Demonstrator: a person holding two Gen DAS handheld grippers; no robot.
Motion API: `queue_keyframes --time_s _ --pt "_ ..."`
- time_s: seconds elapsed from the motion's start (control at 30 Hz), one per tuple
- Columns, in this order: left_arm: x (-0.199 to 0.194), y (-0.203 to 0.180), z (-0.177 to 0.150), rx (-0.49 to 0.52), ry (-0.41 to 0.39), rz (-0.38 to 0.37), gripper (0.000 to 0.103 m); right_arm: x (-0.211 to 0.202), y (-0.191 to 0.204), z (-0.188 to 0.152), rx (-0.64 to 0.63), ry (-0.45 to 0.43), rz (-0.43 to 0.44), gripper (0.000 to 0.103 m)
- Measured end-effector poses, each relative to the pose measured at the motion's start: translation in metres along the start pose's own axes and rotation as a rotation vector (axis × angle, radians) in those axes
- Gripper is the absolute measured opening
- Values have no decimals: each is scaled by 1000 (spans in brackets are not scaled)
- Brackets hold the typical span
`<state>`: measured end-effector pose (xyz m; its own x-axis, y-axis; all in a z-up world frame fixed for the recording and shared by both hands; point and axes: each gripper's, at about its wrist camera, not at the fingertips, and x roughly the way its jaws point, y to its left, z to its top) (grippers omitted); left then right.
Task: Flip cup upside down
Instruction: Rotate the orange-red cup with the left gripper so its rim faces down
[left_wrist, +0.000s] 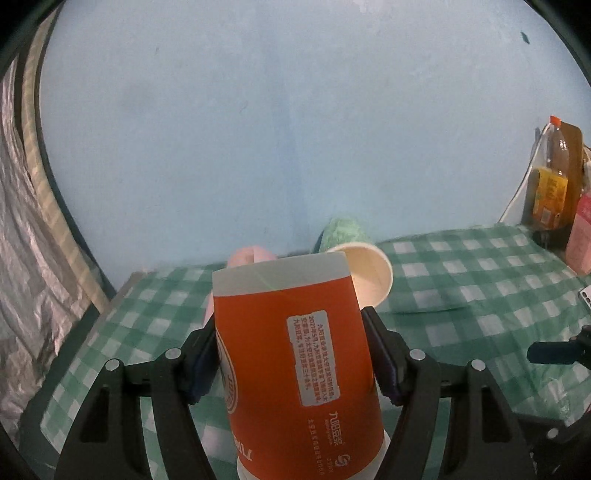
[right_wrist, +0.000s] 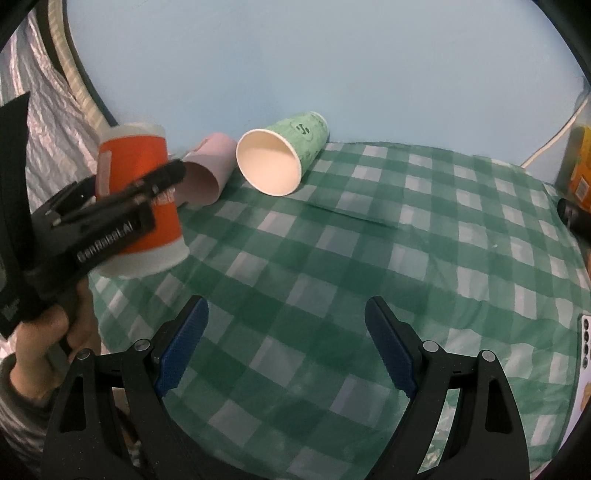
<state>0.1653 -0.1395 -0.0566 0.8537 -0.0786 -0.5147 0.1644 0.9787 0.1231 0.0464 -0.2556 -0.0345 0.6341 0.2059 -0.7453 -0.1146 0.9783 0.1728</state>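
My left gripper (left_wrist: 295, 354) is shut on an orange paper cup (left_wrist: 299, 369). The cup is upside down, its base up and its white rim down, held a little above the green checked tablecloth (left_wrist: 480, 288). In the right wrist view the orange cup (right_wrist: 140, 199) and the left gripper (right_wrist: 147, 181) are at the left, blurred. A green paper cup (right_wrist: 284, 155) and a pink paper cup (right_wrist: 207, 173) lie on their sides at the back by the wall. My right gripper (right_wrist: 286, 339) is open and empty above the cloth.
A bottle of amber drink (left_wrist: 554, 173) and a pink carton (left_wrist: 581, 236) stand at the far right with a white cable. A blue wall is behind the table. Silver foil sheeting (right_wrist: 48, 110) hangs at the left past the table edge.
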Motion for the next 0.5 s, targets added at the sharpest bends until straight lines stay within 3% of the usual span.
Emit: queue_keyframes --time_s 0.23,0.5 --pt "9 5 -28 -14 21 -4 72 1 -9 -4 26 7 2 87" --pt "-13 -6 -45 21 -40 14 72 1 -11 -5 30 14 6 87"
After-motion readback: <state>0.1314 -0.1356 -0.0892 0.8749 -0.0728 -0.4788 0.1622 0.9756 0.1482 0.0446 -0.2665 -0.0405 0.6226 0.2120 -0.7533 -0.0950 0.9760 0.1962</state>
